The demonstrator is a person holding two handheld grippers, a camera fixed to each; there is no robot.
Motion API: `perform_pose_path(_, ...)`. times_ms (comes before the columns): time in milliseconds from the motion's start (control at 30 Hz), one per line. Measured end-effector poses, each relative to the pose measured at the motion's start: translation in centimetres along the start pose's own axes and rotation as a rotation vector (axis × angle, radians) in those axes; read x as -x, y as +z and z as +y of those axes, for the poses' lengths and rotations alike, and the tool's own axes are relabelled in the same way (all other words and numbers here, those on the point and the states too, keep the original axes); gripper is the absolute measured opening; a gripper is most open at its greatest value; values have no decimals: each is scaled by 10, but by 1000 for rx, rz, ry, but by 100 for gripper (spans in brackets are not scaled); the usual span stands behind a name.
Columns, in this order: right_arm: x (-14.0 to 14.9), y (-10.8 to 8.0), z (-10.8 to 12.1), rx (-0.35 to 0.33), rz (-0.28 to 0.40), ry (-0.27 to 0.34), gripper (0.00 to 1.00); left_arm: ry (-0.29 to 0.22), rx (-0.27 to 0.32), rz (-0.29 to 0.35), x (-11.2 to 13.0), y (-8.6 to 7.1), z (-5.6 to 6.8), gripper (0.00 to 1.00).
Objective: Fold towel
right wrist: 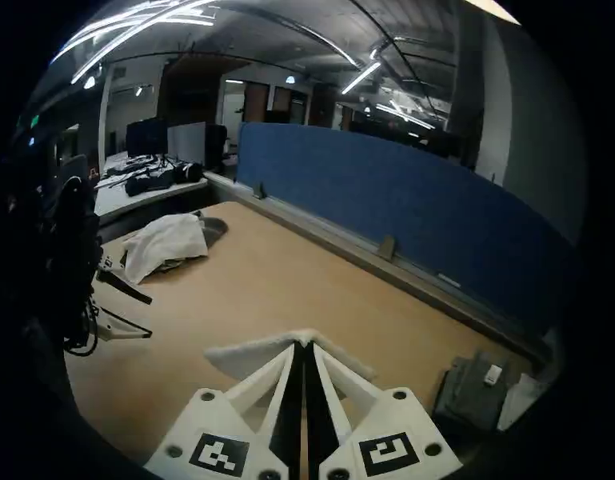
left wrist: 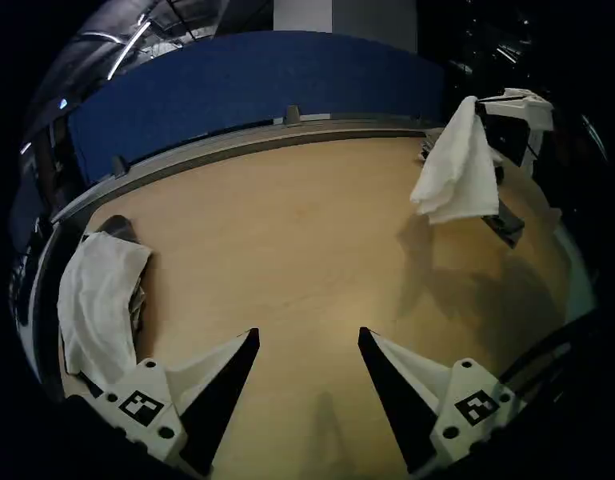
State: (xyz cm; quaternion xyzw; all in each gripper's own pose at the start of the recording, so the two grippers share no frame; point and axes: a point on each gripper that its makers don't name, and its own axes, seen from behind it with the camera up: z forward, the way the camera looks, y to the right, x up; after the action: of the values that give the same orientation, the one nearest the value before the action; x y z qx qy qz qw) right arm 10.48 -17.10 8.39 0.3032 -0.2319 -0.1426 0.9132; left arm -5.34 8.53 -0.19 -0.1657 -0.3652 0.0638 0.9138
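Note:
A white towel (left wrist: pixel 457 168) hangs in the air over the far right of the wooden table (left wrist: pixel 307 240), and my right gripper (left wrist: pixel 478 101) pinches its top edge. In the right gripper view my right gripper (right wrist: pixel 304 346) is shut on this towel (right wrist: pixel 251 355), whose fold spreads out to both sides of the fingertips. My left gripper (left wrist: pixel 308 331) stands open low over the table's near side, with nothing between its fingers. It also appears at the left of the right gripper view as the left gripper (right wrist: pixel 137 310), fingers apart.
A second white towel (left wrist: pixel 99 300) lies crumpled over a dark object at the table's left end, seen too as the towel pile (right wrist: pixel 167 238). A blue divider (left wrist: pixel 251 84) runs along the far edge. Grey items (right wrist: pixel 467 392) sit by the right end.

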Motion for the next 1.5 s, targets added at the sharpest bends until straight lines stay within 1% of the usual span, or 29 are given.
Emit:
perform_pose_path(267,17,-28,63,100,-24,21,1,1,-3,-6,1,0,1,92)
perform_pose_path(467,33,-48,108,174,-54,21,1,4,-6,-9,0,1,3,92)
perform_pose_path(767,55,-71,157,245,-96,15,1,6,-3,-14,-2,3,7,92)
perform_pose_path(967,68,-78,172,264,-111,26,1,12,-1,-18,-3,6,12,92)
perform_pose_path(1167,82,-76,175,264,-123,39,1,19,-1,-19,-5,8,15,92)
perform_pose_path(1367,113,-79,175,271,-167,62,1,20,-2,-20,-7,9,16,92)
perform_pose_path(1500,137,-89,175,289,-196,97,1,20,-4,-22,-6,8,18,92)
